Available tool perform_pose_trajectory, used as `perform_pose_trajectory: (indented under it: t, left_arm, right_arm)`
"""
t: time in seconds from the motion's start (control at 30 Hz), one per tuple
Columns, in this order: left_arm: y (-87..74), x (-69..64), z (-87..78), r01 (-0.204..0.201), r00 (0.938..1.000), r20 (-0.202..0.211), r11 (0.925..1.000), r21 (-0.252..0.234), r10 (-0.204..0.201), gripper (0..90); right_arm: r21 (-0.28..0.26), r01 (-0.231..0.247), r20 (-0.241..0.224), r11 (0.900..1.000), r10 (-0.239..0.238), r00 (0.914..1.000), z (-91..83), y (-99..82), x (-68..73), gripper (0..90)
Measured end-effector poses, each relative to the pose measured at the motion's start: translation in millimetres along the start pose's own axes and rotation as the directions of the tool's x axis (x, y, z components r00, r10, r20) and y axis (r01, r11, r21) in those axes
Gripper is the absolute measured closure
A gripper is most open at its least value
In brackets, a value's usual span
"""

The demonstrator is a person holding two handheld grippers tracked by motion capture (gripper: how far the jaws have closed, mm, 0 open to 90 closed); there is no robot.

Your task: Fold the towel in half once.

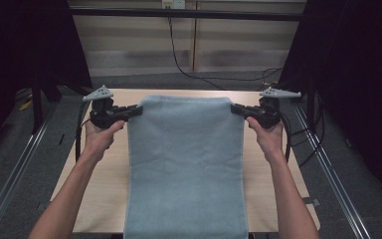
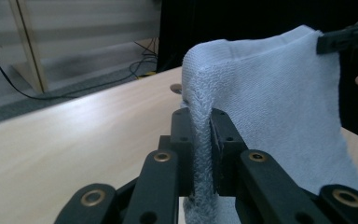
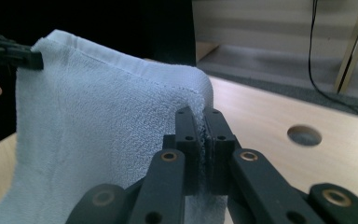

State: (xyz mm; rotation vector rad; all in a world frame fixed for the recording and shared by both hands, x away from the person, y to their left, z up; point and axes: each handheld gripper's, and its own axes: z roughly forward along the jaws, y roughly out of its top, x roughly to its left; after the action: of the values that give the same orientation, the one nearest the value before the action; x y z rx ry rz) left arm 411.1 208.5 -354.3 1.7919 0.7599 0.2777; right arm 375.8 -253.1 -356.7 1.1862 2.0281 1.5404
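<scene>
A light blue towel [image 1: 185, 164] is stretched between my two grippers above the wooden table [image 1: 104, 169], its near end hanging past the table's front edge. My left gripper [image 1: 138, 110] is shut on the towel's far left corner; in the left gripper view the towel [image 2: 270, 107] runs pinched between the jaws of my left gripper [image 2: 201, 126]. My right gripper [image 1: 235, 109] is shut on the far right corner; in the right gripper view the towel [image 3: 102, 126] is clamped by my right gripper [image 3: 201, 122]. Both are held off the tabletop.
The table has a round hole [image 3: 304, 135] near its far right part. Metal rails [image 1: 328, 169] run along both sides of the table. Black cables [image 1: 199, 74] lie on the floor beyond the far edge. Dark curtains stand left and right.
</scene>
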Motion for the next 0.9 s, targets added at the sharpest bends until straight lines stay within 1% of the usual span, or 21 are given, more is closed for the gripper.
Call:
perform_pose_trajectory:
  t: [0.07, 0.1, 0.13, 0.17, 0.2, 0.23, 0.27, 0.3, 0.37, 0.4, 0.43, 0.53, 0.6, 0.67, 0.7, 0.73, 0.77, 0.8, 0.83, 0.87, 0.9]
  left_arm:
    - [13.7, 0.2, -1.7, -0.015, 0.9998, -0.013, 0.9998, -0.016, 0.014, 81.8]
    - [20.7, -1.0, -3.1, -0.024, 0.9993, -0.028, 0.9994, -0.024, 0.023, 81.8]
    - [27.0, -3.7, -4.3, -0.043, 0.9984, -0.038, 0.9987, -0.029, 0.042, 81.8]
    - [31.5, -6.9, -6.3, -0.05, 0.998, -0.04, 0.998, -0.039, 0.049, 81.8]
    - [33.1, -9.7, -8.2, -0.051, 0.9984, -0.029, 0.9973, -0.052, 0.05, 81.8]
    - [32.9, -12.5, -9.5, -0.063, 0.9978, -0.024, 0.997, -0.046, 0.062, 81.8]
    - [30.5, -14.4, -10.2, -0.071, 0.9972, -0.026, 0.9966, -0.043, 0.07, 81.8]
    - [26.7, -15.2, -11.3, -0.068, 0.9975, -0.021, 0.9968, -0.041, 0.067, 81.8]
    - [15.9, -14.7, -13.8, -0.045, 0.999, 0.001, 0.9981, -0.042, 0.045, 81.8]
    - [8.6, -14.6, -15.4, -0.037, 0.9993, 0.009, 0.9987, -0.036, 0.037, 81.8]
    - [3.0, -15.4, -17.0, -0.03, 0.9994, 0.016, 0.999, -0.032, 0.031, 81.8]
    - [-10.8, -21.1, -23.5, -0.021, 0.9985, 0.05, 0.9992, -0.035, 0.022, 81.9]
    - [-20.9, -28.8, -29.5, -0.037, 0.9969, 0.068, 0.9987, -0.034, 0.04, 81.9]
    - [-32.3, -36.5, -36.4, -0.034, 0.9954, 0.089, 0.999, -0.029, 0.037, 81.9]
    - [-40.9, -41.6, -41.3, -0.032, 0.9943, 0.101, 0.9992, -0.024, 0.034, 81.9]
    - [-45.2, -44.3, -43.6, -0.027, 0.9938, 0.107, 0.9993, -0.026, 0.03, 81.9]
    - [-49.9, -47.0, -45.8, -0.023, 0.9925, 0.119, 0.9994, -0.025, 0.026, 81.9]
    - [-56.4, -51.5, -47.8, -0.019, 0.9914, 0.129, 0.9997, -0.018, 0.021, 81.9]
    - [-63.0, -56.0, -49.8, -0.03, 0.9905, 0.134, 0.9995, -0.001, 0.03, 81.9]
    - [-70.1, -61.2, -51.5, -0.032, 0.989, 0.144, 0.9995, 0.006, 0.031, 81.9]
    - [-78.7, -68.1, -53.9, -0.024, 0.9893, 0.144, 0.9996, 0.014, 0.022, 81.9]
  right_arm:
    - [-0.02, 0.013, 0.004, 0.9997, -0.013, 0.9999, -4.8, 13.6, 0.5, 86.5]
    - [-0.026, 0.023, 0.008, 0.9994, -0.022, 0.9997, -7.6, 21.8, 1.4, 86.5]
    - [-0.046, 0.037, 0.01, 0.9982, -0.036, 0.9993, -11.4, 30.8, 2.6, 86.5]
    - [-0.088, 0.038, 0.002, 0.9954, -0.038, 0.9993, -16.2, 39.4, 4.4, 86.6]
    - [-0.124, 0.036, -0.006, 0.9917, -0.037, 0.9993, -21.1, 46.4, 7.1, 86.6]
    - [-0.145, 0.042, -0.011, 0.9885, -0.044, 0.999, -24.3, 51.0, 10.0, 86.7]
    - [-0.139, 0.049, -0.008, 0.9891, -0.051, 0.9987, -26.1, 53.0, 13.7, 86.7]
    - [-0.127, 0.062, -0.008, 0.99, -0.064, 0.9979, -27.0, 52.1, 16.7, 86.6]
    - [-0.099, 0.076, -0.005, 0.9921, -0.077, 0.997, -28.7, 43.9, 21.5, 86.6]
    - [-0.094, 0.075, -0.009, 0.9928, -0.076, 0.9971, -30.4, 37.4, 23.5, 86.7]
    - [-0.085, 0.072, -0.022, 0.9939, -0.074, 0.997, -32.9, 28.6, 25.6, 86.6]
    - [-0.071, 0.081, -0.025, 0.9942, -0.083, 0.9962, -41.0, 6.6, 32.5, 86.7]
    - [-0.079, 0.083, -0.038, 0.9934, -0.086, 0.9956, -48.2, -5.4, 37.6, 86.7]
    - [-0.074, 0.074, -0.059, 0.9945, -0.078, 0.9952, -58.2, -20.4, 45.3, 86.7]
    - [-0.06, 0.068, -0.057, 0.9958, -0.072, 0.9958, -61.3, -25.9, 48.6, 86.7]
    - [-0.032, 0.072, -0.054, 0.9969, -0.074, 0.9958, -66.9, -38.4, 55.5, 86.7]
    - [-0.025, 0.071, -0.061, 0.9972, -0.072, 0.9955, -69.7, -45.1, 58.6, 86.7]
    - [-0.017, 0.069, -0.066, 0.9975, -0.07, 0.9954, -72.1, -51.6, 61.4, 86.7]
    - [0.002, 0.066, -0.065, 0.9978, -0.066, 0.9957, -75.8, -59.7, 65.1, 86.7]
    - [0.011, 0.067, -0.067, 0.9977, -0.066, 0.9955, -79.8, -67.0, 68.5, 86.7]
    - [0.019, 0.062, -0.069, 0.9979, -0.061, 0.9958, -84.1, -73.9, 71.2, 86.7]
